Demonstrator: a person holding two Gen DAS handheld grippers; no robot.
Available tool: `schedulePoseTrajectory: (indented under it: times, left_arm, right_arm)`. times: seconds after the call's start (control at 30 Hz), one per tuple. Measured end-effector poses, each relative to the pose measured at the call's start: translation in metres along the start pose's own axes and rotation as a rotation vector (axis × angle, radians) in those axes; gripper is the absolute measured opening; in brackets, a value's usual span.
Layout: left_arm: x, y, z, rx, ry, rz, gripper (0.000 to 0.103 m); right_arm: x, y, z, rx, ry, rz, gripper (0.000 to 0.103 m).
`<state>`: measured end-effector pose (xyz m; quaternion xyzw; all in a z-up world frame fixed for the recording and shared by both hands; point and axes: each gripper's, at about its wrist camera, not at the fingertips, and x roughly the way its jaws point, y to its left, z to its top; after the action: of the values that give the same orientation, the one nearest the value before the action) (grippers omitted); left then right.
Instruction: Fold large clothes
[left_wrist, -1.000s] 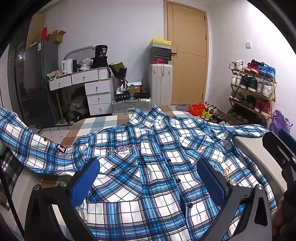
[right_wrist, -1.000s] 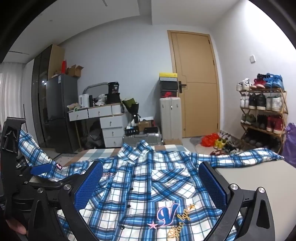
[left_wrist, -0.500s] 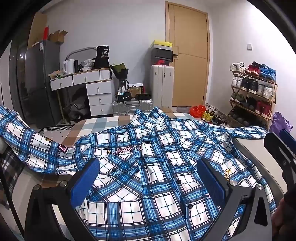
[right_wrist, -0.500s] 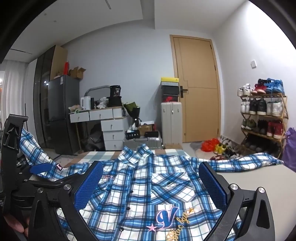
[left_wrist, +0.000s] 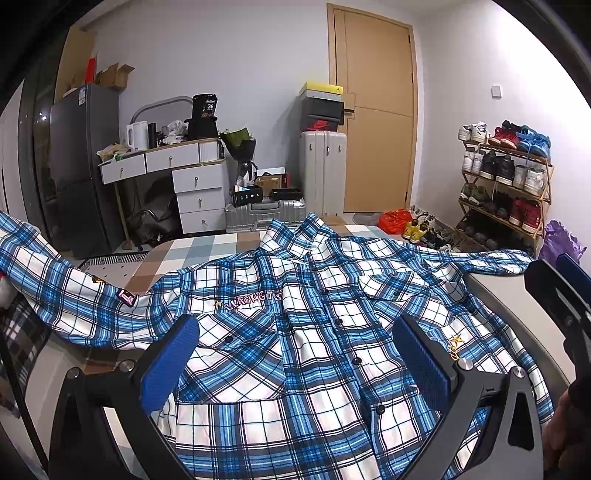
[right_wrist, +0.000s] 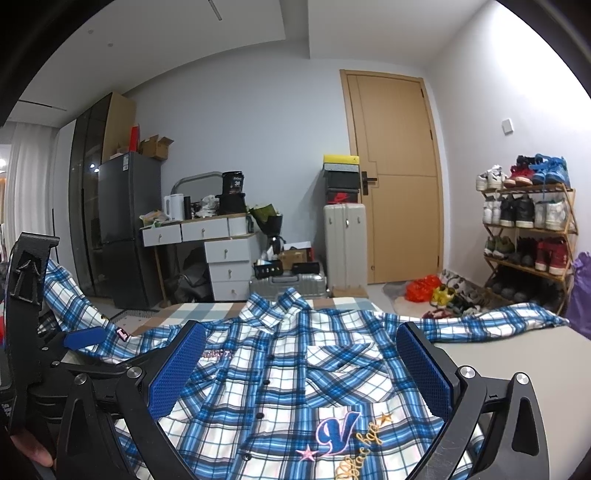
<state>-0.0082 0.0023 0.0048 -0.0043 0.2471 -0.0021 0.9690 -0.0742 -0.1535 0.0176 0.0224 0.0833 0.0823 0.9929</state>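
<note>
The shirt (left_wrist: 295, 332) lies spread flat on the bed (left_wrist: 207, 247), buttoned, sleeves out; no fold made yet. Both grippers, left (left_wrist: 295, 365) and right (right_wrist: 299, 373), hover above its hem, wide and empty.

Free room, as I see it: my left gripper (left_wrist: 295, 354) and right gripper (right_wrist: 301, 363), jaws wide apart, hang above the spread shirt (left_wrist: 295, 332) with nothing between them and the cloth. Bare bed surface (right_wrist: 517, 354) lies open to the right. Far side blocked by suitcases (left_wrist: 266, 216), drawers (left_wrist: 199, 195) and shoe rack (left_wrist: 506, 192); right gripper's finger (left_wrist: 561, 291) crowds the left view's right edge.
</note>
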Motion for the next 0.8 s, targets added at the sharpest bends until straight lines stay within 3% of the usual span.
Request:
schedulePoseTrajectory:
  times: [0.8]
  left_arm:
    - [-0.0008, 0.0014, -0.0003, -0.002, 0.0, 0.003, 0.102]
  right_arm:
    - [0.0022, -0.0022, -0.0051, 0.016, 0.016, 0.015, 0.103]
